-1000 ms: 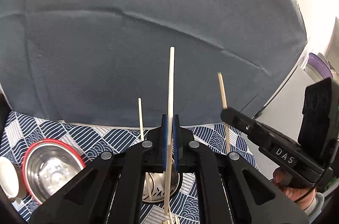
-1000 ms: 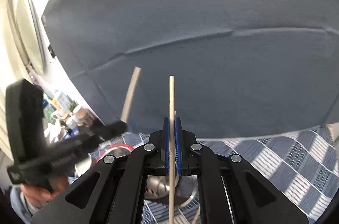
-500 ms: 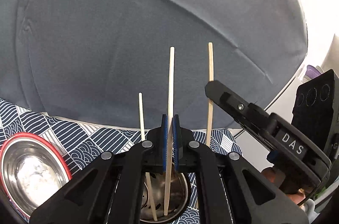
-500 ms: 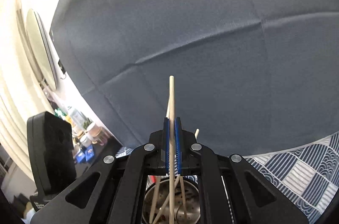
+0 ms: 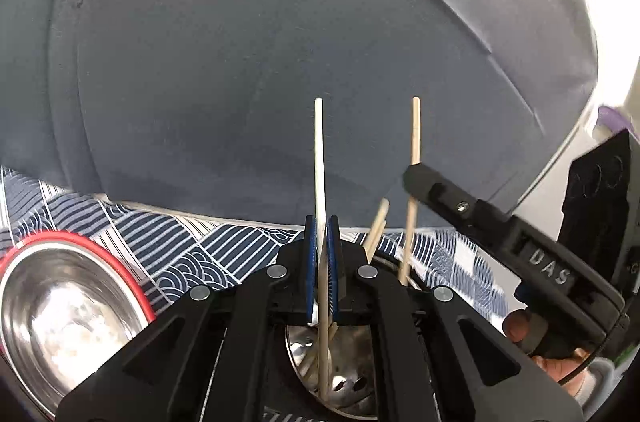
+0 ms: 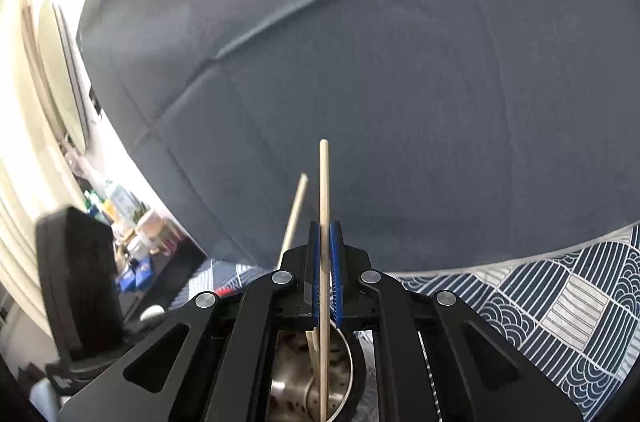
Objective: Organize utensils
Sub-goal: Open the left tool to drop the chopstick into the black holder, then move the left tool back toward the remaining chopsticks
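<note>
Wooden chopsticks stand upright, one clamped in my left gripper (image 5: 320,274) jaws, pale chopstick (image 5: 319,158), one in my right gripper (image 6: 325,274) jaws, tan chopstick (image 6: 324,190), both long axes vertical, lower ends directly over the perforated steel holder (image 5: 352,378) on the counter.

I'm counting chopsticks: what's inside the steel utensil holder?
The utensil holder contains both held chopsticks' lower ends plus a few loose ones. The grippers cover much of it, so no exact count.

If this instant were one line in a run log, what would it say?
left gripper: shut on pale chopstick | right gripper: shut on tan chopstick | both chopsticks upright, lower ends inside steel holder | not released
</note>
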Demonstrator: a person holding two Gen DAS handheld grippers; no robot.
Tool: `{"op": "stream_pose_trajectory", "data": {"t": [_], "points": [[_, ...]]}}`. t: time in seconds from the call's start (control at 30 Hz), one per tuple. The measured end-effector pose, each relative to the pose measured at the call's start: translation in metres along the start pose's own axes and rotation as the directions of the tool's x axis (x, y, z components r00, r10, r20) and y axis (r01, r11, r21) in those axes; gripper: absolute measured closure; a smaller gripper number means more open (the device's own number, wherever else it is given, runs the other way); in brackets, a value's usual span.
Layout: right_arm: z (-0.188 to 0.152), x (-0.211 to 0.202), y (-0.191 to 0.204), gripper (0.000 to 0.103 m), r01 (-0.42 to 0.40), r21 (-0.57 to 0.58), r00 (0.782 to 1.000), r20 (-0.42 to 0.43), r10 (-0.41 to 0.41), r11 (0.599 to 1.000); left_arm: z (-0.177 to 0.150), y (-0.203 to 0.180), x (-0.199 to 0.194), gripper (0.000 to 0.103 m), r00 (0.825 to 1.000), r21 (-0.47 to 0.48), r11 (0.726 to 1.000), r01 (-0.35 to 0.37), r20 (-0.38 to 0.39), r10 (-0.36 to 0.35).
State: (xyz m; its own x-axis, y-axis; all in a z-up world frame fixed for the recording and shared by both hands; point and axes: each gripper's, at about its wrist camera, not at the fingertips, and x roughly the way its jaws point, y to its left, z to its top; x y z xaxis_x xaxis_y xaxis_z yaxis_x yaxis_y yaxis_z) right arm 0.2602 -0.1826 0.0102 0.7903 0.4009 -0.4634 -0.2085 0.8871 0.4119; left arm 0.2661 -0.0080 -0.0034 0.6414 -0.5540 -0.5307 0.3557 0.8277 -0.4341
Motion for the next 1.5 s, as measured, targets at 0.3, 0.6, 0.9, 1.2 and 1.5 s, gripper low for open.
{"op": "stream_pose_trajectory", "data": {"t": [0.3, 0.6, 0.9, 1.2, 1.5], "points": [[-0.014, -0.007, 0.001, 0.094, -0.003, -0.031, 1.0, -0.017, 0.002, 0.999, -0.003, 0.001, -0.011, 0.097, 1.0, -0.012, 1.0, 0.011, 0.015, -0.01], [-0.004, -0.035, -0.001, 0.084, 0.019, -0.017, 1.0, 0.017, -0.019, 1.0, -0.001, -0.003, -0.032, 0.093, 1.0, -0.011, 1.0, 0.004, 0.031, -0.003], [-0.004, -0.059, 0.008, 0.062, 0.058, -0.029, 0.998, 0.029, -0.057, 0.998, -0.004, -0.007, -0.058, 0.061, 0.998, 0.004, 0.999, -0.045, 0.038, 0.044], [-0.018, -0.079, 0.007, 0.031, 0.127, -0.025, 0.992, 0.019, -0.127, 0.992, -0.018, -0.004, -0.078, 0.04, 0.997, 0.003, 0.998, -0.068, 0.025, 0.068], [-0.033, -0.091, -0.006, 0.018, 0.192, 0.002, 0.981, 0.001, -0.192, 0.981, -0.036, -0.001, -0.085, 0.015, 0.987, 0.019, 0.987, -0.159, 0.012, 0.159]]}}
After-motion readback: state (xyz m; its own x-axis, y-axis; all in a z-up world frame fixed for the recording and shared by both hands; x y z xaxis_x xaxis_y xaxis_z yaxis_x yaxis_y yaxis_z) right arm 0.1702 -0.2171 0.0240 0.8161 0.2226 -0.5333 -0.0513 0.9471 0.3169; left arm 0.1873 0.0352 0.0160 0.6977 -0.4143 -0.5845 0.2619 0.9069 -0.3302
